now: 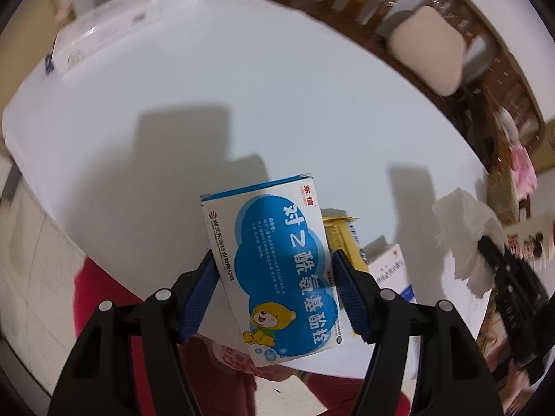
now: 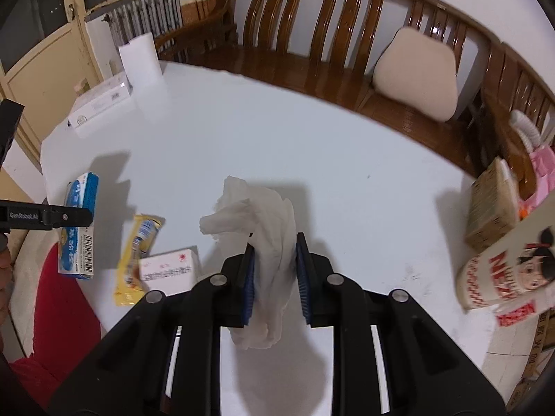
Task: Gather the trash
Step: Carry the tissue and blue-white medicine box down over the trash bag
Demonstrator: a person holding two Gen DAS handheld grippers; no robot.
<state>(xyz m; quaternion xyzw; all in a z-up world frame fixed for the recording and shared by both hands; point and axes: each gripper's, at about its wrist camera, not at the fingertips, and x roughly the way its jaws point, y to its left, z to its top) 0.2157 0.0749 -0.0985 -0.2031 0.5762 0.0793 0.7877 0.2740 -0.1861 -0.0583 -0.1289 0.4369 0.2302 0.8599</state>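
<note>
My left gripper (image 1: 274,260) is shut on a blue and white medicine box (image 1: 277,270) with a cartoon bear, held above the white table (image 1: 242,86). The same box (image 2: 79,225) shows at the left in the right wrist view. My right gripper (image 2: 274,242) is shut on a crumpled white tissue (image 2: 263,228), lifted over the table; it also shows in the left wrist view (image 1: 464,228). A yellow wrapper (image 2: 137,260) and a small white box (image 2: 170,270) lie on the table between the two grippers.
A long white box (image 2: 100,104) and a paper roll (image 2: 138,62) stand at the table's far left. A wooden bench (image 2: 312,34) with a beige cushion (image 2: 416,76) runs behind. A noodle cup (image 2: 503,277) and a brown carton (image 2: 492,208) sit at the right edge. Red cloth (image 2: 62,312) lies lower left.
</note>
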